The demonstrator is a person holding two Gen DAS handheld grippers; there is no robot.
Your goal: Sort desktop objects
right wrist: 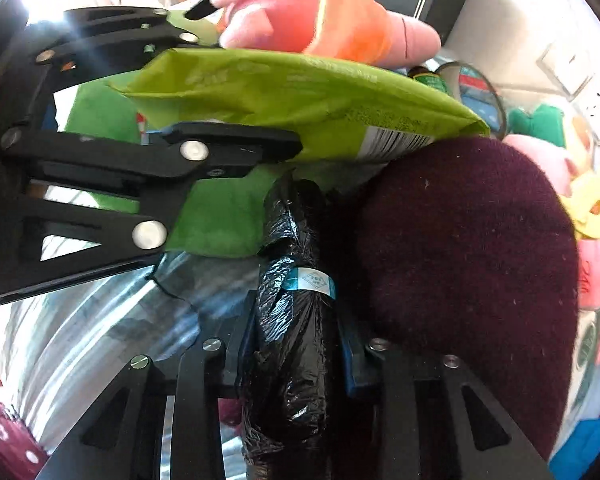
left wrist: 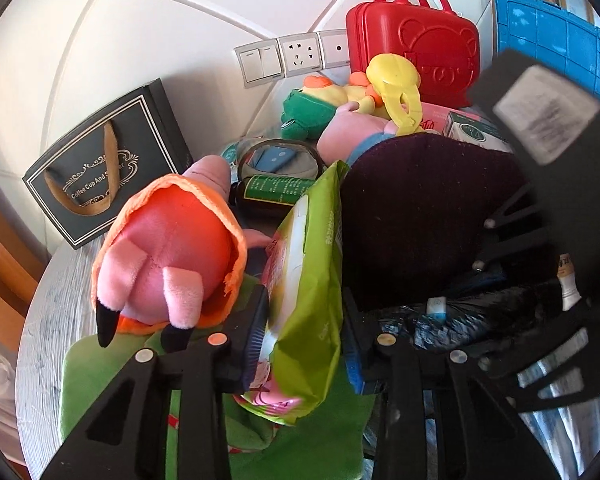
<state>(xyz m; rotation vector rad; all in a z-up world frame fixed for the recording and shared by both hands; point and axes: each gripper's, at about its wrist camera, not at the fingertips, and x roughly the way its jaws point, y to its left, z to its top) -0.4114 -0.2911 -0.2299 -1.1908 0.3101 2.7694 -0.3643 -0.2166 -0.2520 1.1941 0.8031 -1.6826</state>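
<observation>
My left gripper [left wrist: 304, 332] is shut on a green snack bag [left wrist: 308, 280] and holds it on edge above a green cloth [left wrist: 100, 380]. The bag also shows in the right wrist view [right wrist: 300, 96], with the left gripper [right wrist: 296, 140] clamped on it. My right gripper [right wrist: 294, 344] is shut on a black roll of plastic bags [right wrist: 296, 320] with a blue paper band. The roll shows in the left wrist view [left wrist: 460, 316], under the right gripper's black frame at the right. A pink plush pig in an orange dress [left wrist: 172, 248] lies to the left of the bag.
A dark maroon knit hat [right wrist: 468, 256] lies right of the roll. A black gift bag [left wrist: 104, 168], a dark bottle [left wrist: 272, 196], a round pouch [left wrist: 280, 156], several plush toys [left wrist: 340, 100], a red case [left wrist: 416, 44] and a blue crate [left wrist: 556, 40] crowd the back by the wall.
</observation>
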